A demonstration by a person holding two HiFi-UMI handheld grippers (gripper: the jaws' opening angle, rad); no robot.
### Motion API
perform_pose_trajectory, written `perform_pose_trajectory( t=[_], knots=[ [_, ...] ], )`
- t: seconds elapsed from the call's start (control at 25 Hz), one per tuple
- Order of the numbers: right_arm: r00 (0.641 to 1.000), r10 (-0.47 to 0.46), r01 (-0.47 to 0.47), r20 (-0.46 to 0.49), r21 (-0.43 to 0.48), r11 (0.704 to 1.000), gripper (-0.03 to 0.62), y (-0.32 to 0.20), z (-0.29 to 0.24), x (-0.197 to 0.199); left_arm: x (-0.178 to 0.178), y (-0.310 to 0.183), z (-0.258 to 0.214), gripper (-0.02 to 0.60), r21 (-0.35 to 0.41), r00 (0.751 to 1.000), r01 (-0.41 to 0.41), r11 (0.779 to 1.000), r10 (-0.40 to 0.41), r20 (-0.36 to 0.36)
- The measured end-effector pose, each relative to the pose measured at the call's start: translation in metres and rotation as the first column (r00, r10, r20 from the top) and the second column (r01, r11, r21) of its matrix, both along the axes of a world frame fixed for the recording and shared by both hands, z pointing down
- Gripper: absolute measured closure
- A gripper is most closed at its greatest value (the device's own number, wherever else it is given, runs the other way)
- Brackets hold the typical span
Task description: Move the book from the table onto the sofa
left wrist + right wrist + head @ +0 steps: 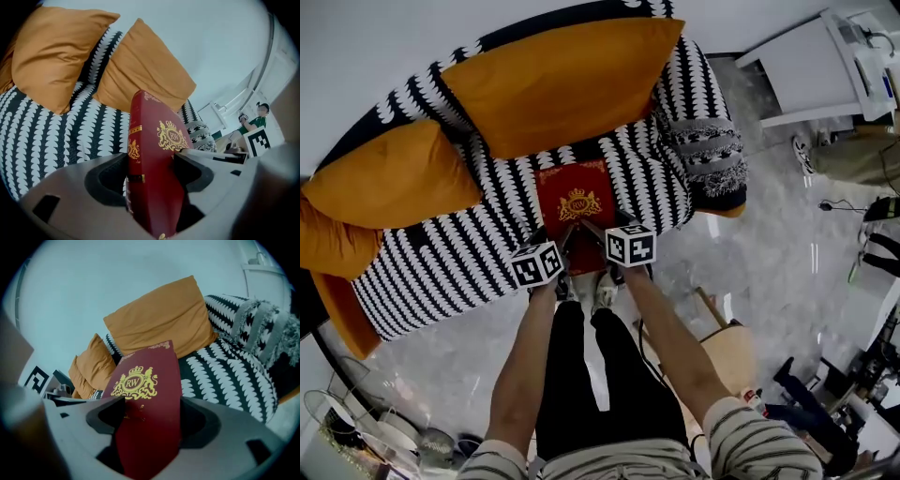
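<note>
i have both grippers on the red book (574,208). left gripper (560,251) jaws clamped on its near edge by the spine, right gripper (602,242) jaws clamped on the same edge. the book sits over the black-and-white sofa (441,262) seat, below the big orange cushion (558,84).

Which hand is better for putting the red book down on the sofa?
Left, narrowly: the left gripper clamps the book by its spine, over the sofa seat. The right gripper holds it too, so both could lower it.
</note>
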State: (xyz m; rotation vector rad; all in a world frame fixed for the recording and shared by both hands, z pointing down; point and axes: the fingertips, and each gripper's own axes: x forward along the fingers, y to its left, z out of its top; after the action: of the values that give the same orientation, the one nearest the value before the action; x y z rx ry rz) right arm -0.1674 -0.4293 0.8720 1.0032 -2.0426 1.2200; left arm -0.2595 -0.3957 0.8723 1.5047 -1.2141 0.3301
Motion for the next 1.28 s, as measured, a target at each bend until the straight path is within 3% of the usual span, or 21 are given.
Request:
perform_pose_trajectory(
  t=[0.36, 0.72, 1.28],
  knots=[
    [1.000, -0.007, 0.006, -0.025, -0.035, 0.999, 0.243, -0.006, 0.054, 0.000, 0.000, -0.006, 0.054, 0.270, -0.050, 1.000, -0.004, 0.999, 0.003, -0.021],
    [0.998, -0.041, 0.038, -0.051, -0.049, 0.998, 0.244, -0.016, 0.080, 0.000, 0.005, -0.015, 0.083, 0.270, -0.080, 0.998, -0.038, 0.996, 0.034, -0.052],
    [0.995, -0.070, 0.064, -0.071, -0.080, 0.995, 0.243, -0.020, 0.107, -0.002, 0.005, -0.016, 0.112, 0.270, -0.126, 0.997, -0.026, 0.992, 0.017, -0.070]
  ],
)
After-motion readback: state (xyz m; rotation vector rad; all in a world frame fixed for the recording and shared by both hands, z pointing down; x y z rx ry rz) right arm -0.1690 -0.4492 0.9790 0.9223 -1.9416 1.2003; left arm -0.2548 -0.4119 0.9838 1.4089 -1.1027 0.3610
